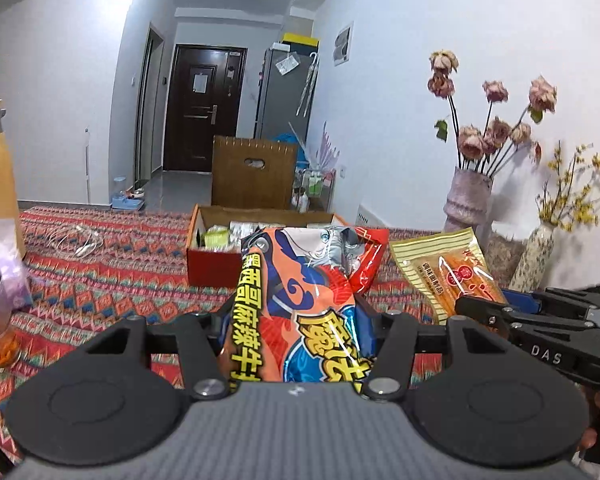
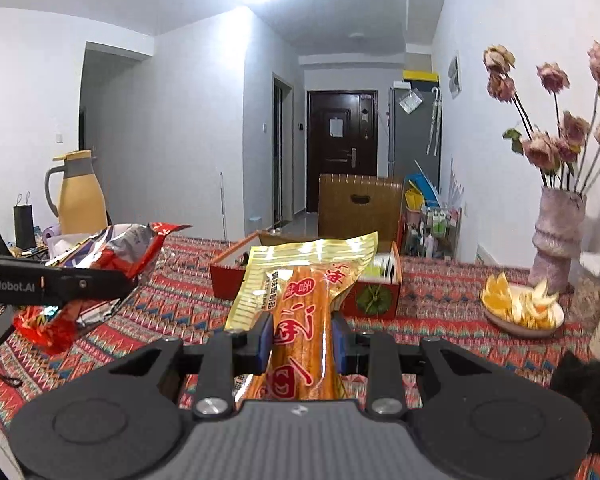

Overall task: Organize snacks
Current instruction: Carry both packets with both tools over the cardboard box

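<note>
- Fingers (image 1: 220,320) of the left gripper (image 1: 296,328) are clamped on an orange-and-red snack bag (image 1: 300,300), held above the patterned surface (image 1: 100,272).
- A yellow snack packet (image 2: 300,304) is pinched by the right gripper (image 2: 302,336), also held aloft.
- Beyond both, an open red box (image 2: 374,300) of small packets is seen resting on the surface.

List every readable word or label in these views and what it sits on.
"DAS": right tool, on its side, in the left wrist view.
"SenRobot.AI", first letter cut off: left tool, in the right wrist view.
Red-orange snack bag: large Chinese characters, partly hidden.
Yellow snack bag: Chinese print, too small.
</note>
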